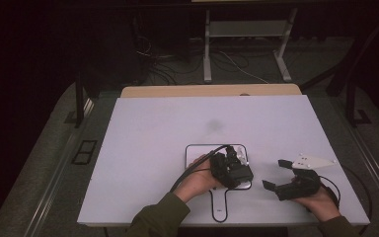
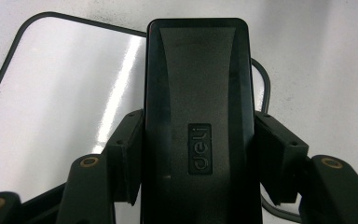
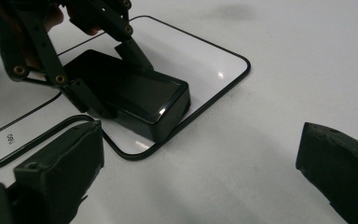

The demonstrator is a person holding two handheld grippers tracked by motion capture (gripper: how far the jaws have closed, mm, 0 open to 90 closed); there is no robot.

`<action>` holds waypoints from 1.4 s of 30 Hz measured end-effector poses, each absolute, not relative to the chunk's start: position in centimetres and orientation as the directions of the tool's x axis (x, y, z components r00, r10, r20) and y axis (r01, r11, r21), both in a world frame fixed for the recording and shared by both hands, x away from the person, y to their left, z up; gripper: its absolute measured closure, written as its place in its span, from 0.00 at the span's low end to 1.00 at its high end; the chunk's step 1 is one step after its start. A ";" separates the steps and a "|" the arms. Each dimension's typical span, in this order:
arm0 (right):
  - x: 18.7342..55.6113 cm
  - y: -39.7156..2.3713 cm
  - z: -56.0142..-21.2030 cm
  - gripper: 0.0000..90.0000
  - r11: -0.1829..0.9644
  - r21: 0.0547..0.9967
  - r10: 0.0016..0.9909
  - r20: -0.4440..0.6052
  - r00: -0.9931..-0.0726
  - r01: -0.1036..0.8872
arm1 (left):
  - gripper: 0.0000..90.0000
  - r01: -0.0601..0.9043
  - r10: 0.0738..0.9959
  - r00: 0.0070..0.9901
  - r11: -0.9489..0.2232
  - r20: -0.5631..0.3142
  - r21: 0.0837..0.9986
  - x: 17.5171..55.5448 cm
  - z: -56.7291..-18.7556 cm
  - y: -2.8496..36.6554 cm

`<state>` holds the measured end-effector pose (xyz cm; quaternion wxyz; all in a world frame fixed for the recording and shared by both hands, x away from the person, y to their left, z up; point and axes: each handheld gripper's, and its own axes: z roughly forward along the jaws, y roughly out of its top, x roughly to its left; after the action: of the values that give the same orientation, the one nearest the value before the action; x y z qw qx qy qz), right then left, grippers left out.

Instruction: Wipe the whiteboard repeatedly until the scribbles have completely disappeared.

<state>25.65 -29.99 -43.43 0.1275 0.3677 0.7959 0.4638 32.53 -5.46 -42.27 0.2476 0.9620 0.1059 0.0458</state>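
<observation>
The left gripper (image 2: 196,186) pinches a black eraser (image 2: 196,116) by its two long sides, pads pressed flat against them; the eraser juts out ahead of the fingers over a small whiteboard (image 2: 60,107). To the side, the right gripper (image 1: 278,174) hangs spread wide above the bare table (image 1: 158,123).

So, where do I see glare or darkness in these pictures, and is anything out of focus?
High view: the room behind the table is nearly black, and the table itself is evenly lit. Left gripper view: a bright streak of glare runs down the small whiteboard, and the black eraser is sharp. Right gripper view: a small glint on the eraser's edge, and the right tool near the lens is soft.
</observation>
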 end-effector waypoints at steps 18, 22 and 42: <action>25.6 -30.0 -43.3 0.00 0.299 0.834 0.707 0.132 -0.695 0.463 | 0.44 0.225 0.281 0.959 -0.844 0.044 0.487 33.9 -42.3 -5.6; 25.7 -30.1 -43.4 0.00 0.297 0.835 0.709 0.132 -0.693 0.463 | 0.44 0.239 0.297 0.954 -0.842 0.045 0.484 35.3 -42.3 -5.4; 25.7 -30.1 -43.5 0.00 0.299 0.832 0.708 0.135 -0.694 0.467 | 0.44 0.247 0.287 0.958 -0.823 0.000 0.512 35.4 -42.4 -5.3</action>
<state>25.66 -30.10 -43.47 0.1299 0.3692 0.7953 0.4629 35.36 -5.25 -42.44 0.2626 0.9539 0.1400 0.0387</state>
